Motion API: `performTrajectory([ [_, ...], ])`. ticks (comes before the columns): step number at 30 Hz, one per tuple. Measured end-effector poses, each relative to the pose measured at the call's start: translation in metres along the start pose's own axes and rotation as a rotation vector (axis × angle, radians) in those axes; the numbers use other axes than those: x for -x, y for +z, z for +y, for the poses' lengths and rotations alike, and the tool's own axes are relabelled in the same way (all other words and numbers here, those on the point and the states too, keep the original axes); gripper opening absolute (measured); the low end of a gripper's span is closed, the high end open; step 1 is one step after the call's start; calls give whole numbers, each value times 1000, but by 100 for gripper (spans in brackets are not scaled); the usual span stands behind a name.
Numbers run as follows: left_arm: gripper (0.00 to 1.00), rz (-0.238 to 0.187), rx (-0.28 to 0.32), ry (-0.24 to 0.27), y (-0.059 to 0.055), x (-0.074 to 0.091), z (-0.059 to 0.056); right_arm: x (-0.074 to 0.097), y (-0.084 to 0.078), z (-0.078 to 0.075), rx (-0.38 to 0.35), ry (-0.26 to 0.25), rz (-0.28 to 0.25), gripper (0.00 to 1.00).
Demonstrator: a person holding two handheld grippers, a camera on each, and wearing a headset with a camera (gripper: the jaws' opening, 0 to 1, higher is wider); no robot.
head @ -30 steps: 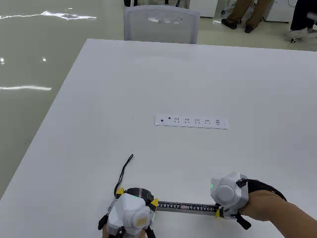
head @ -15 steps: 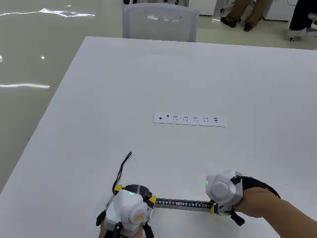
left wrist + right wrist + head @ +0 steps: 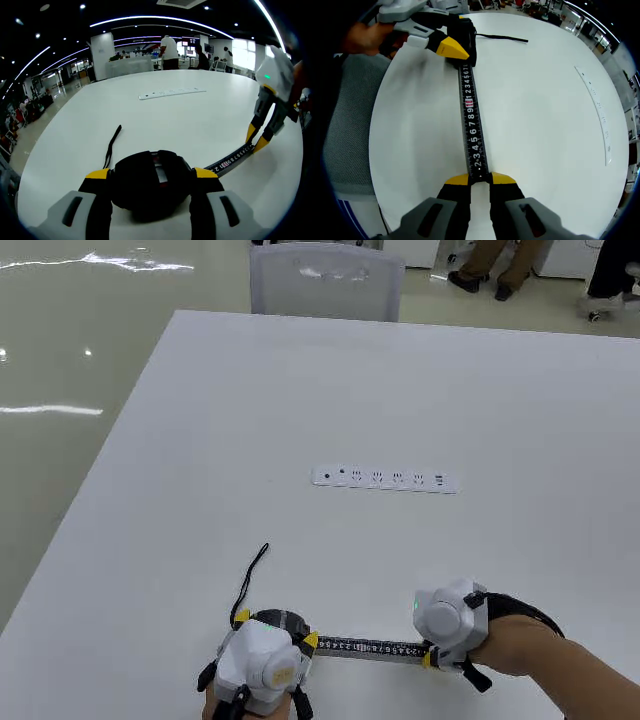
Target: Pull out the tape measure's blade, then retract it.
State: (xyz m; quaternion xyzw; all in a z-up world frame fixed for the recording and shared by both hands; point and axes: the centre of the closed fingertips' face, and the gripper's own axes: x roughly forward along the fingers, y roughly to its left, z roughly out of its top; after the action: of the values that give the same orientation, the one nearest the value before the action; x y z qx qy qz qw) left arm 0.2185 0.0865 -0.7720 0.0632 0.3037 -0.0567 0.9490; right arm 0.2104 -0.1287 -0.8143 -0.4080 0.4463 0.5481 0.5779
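Head view: long white worktop (image 3: 300,390) in an open office w/ glossy pale floor (image 3: 60,360). Grey chair (image 3: 325,280) at far end, white power strip (image 3: 385,479) mid-worktop. At the near edge, left gripper (image 3: 275,632) has its jaws clamped on either side of the black tape measure (image 3: 150,190). The black wrist strap (image 3: 250,580) trails away across the worktop. The blade (image 3: 471,120) is out, lying flat along the surface toward the right gripper (image 3: 480,177). That gripper's jaws are pinched narrow on the blade's tip.
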Motion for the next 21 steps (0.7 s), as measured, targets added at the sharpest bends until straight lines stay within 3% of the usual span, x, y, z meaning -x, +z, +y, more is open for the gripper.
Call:
performTrajectory([
  [21, 58, -2, 0, -5, -4, -6, 1, 0, 13, -1, 5, 2, -8, 13],
])
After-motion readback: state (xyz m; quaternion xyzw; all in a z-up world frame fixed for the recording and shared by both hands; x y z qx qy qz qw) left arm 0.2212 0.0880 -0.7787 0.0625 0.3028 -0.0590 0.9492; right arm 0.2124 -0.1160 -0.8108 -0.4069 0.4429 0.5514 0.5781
